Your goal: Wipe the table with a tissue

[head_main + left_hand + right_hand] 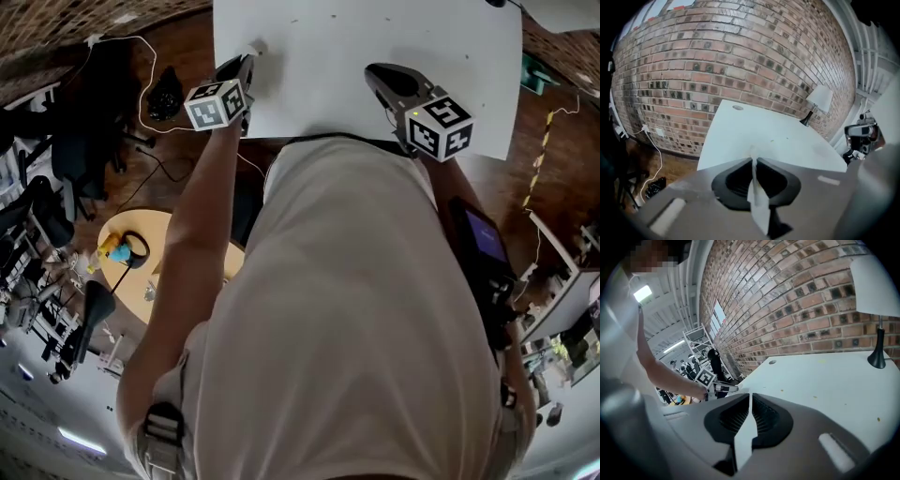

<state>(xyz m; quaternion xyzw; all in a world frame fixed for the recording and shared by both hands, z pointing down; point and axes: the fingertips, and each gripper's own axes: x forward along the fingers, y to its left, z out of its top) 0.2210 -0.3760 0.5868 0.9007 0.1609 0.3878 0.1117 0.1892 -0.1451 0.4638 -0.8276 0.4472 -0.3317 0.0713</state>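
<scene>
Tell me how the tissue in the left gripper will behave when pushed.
The tissue looks thin and creased where the left gripper pinches it, so it will probably flop and crumple, not push stiffly. Only a small tuft shows past the tips, so dragging may pull it free.

Tissue (756,199): white, thin, crumpled strip. It stands edge-on, pinched between the closed jaws of the left gripper (753,161), with a small tuft poking past the tips.
Table (764,136): white, flat top, lying ahead of and below that claw, whose tips are at the table's left edge.
</scene>
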